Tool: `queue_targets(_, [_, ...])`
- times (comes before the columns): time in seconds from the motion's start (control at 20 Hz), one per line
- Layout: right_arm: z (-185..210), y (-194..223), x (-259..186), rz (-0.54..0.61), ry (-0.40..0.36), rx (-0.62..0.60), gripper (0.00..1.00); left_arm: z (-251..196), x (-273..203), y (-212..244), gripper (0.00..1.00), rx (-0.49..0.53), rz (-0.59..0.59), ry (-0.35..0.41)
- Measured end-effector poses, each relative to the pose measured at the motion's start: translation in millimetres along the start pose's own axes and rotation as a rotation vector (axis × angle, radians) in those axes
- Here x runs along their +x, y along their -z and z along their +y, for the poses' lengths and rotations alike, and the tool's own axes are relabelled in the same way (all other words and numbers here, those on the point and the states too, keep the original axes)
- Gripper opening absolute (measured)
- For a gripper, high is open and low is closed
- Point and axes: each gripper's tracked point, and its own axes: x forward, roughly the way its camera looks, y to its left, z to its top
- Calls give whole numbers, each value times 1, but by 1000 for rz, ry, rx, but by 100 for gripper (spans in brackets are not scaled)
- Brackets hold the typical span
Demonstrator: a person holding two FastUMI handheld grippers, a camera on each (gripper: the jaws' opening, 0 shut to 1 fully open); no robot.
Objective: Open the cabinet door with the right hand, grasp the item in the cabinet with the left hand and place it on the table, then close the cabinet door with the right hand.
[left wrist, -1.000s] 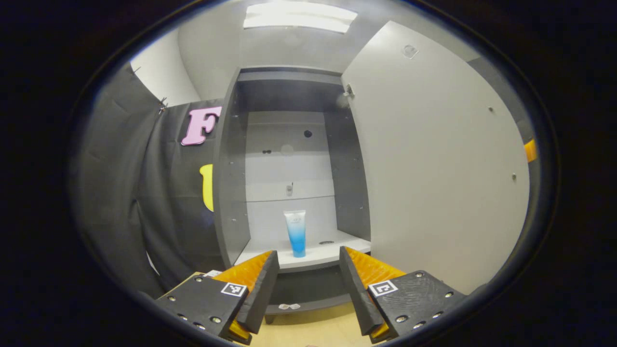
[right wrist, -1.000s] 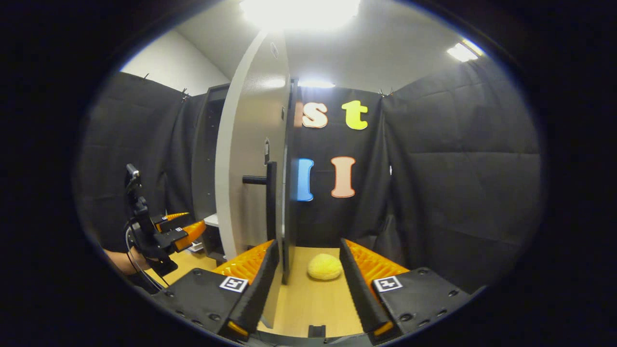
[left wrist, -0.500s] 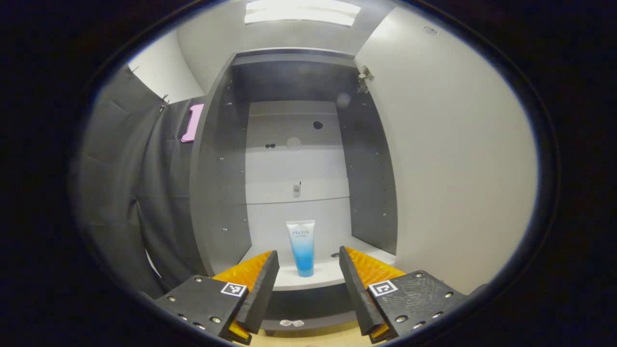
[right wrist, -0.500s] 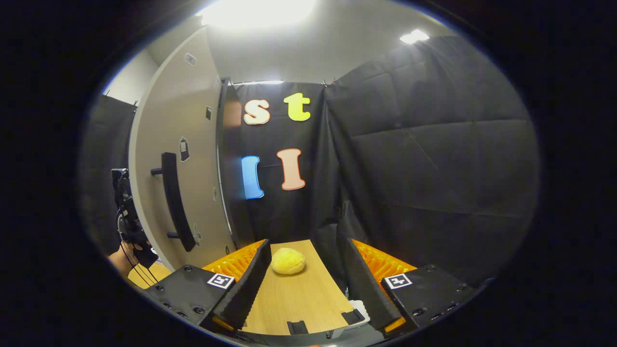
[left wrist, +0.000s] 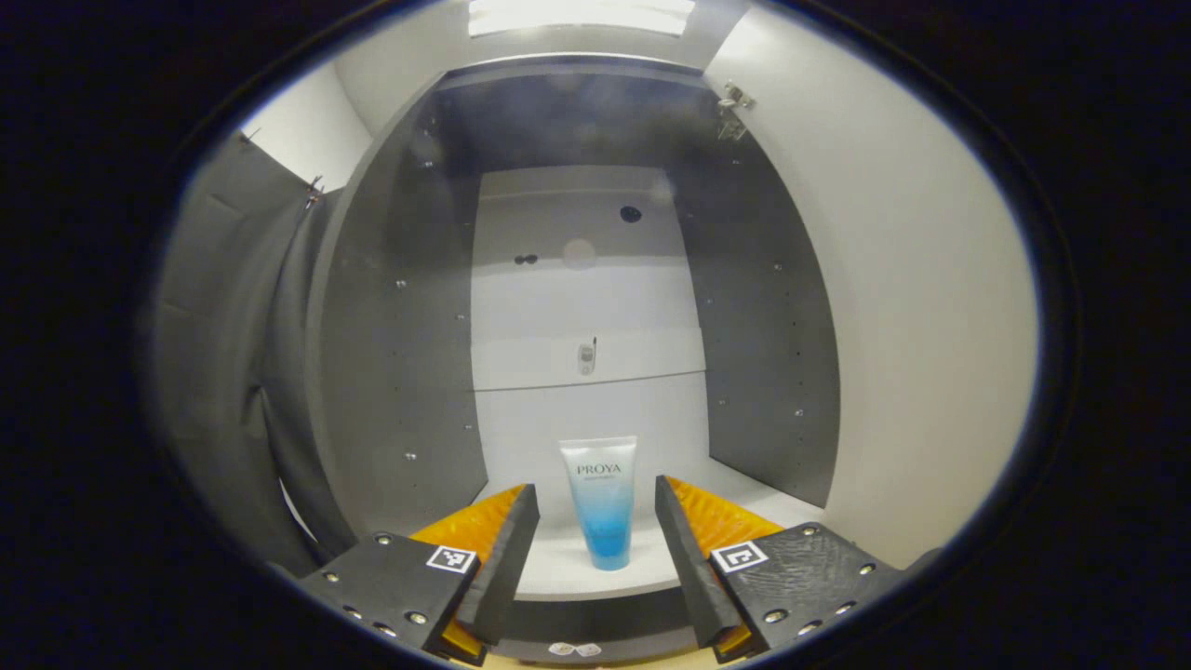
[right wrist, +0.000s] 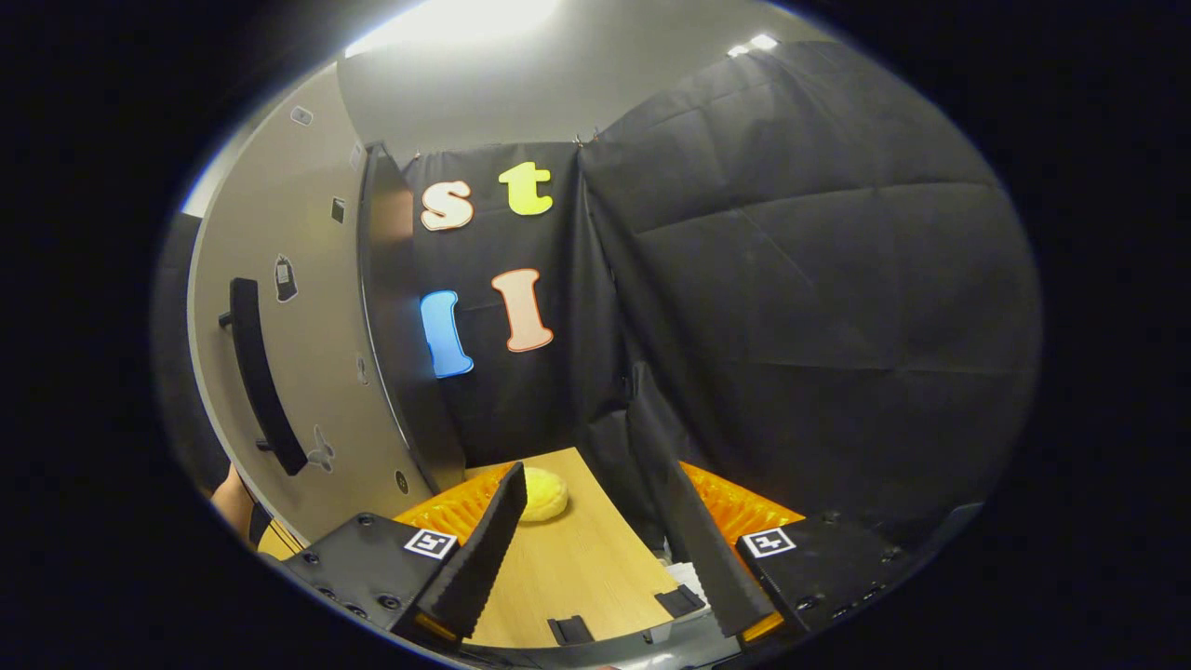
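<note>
Door point(left wrist: 921, 307) opening looks finished; grasping, placing and closing remain. Upright near the front edge of the cabinet point(left wrist: 400, 354) floor stands the tube point(left wrist: 602, 502), framed by the left gripper point(left wrist: 595, 540), spread wide and empty. Off to the side, the right gripper point(right wrist: 586, 549) gapes empty above the desk point(right wrist: 577, 568).
</note>
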Motion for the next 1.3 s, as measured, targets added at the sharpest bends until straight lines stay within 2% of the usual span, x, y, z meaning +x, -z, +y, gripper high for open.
queue_targets(0.1, [3, 5, 9, 16, 0, -5, 95, 3, 15, 8, 75, -23, 22, -3])
queue_targets(0.2, [5, 8, 13, 28, -2, -13, 95, 7, 26, 12, 77, -44, 29, -13])
queue_targets(0.25, [6, 9, 15, 32, -2, -17, 92, 9, 31, 14, 77, -48, 31, -16])
queue_targets(0.3, [7, 9, 18, 35, -5, -20, 95, 10, 36, 16, 76, -51, 37, -20])
queue_targets(0.35, [9, 9, 20, 38, -9, -23, 92, 8, 38, 19, 76, -55, 44, -17])
queue_targets(0.4, [10, 10, 22, 39, -11, -26, 95, 7, 41, 22, 77, -58, 54, -13])
queue_targets(0.65, [7, 13, 28, 48, -13, -31, 95, 4, 53, 39, 76, -49, 102, -8])
queue_targets(0.75, [5, 15, 30, 55, -11, -24, 92, 2, 55, 39, 76, -40, 104, 12])
queue_targets(0.85, [6, 15, 32, 55, -13, -13, 92, 3, 57, 40, 51, -23, 106, -3])
queue_targets(0.9, [6, 15, 33, 54, -16, -10, 95, 4, 55, 41, 48, -16, 109, -9])
queue_targets(1.05, [8, 14, 33, 50, -25, -19, 95, 5, 49, 38, 49, -4, 109, -4])
queue_targets(1.3, [24, 6, 37, 32, -65, -28, 95, 9, 12, 13, 49, -11, 64, 13])
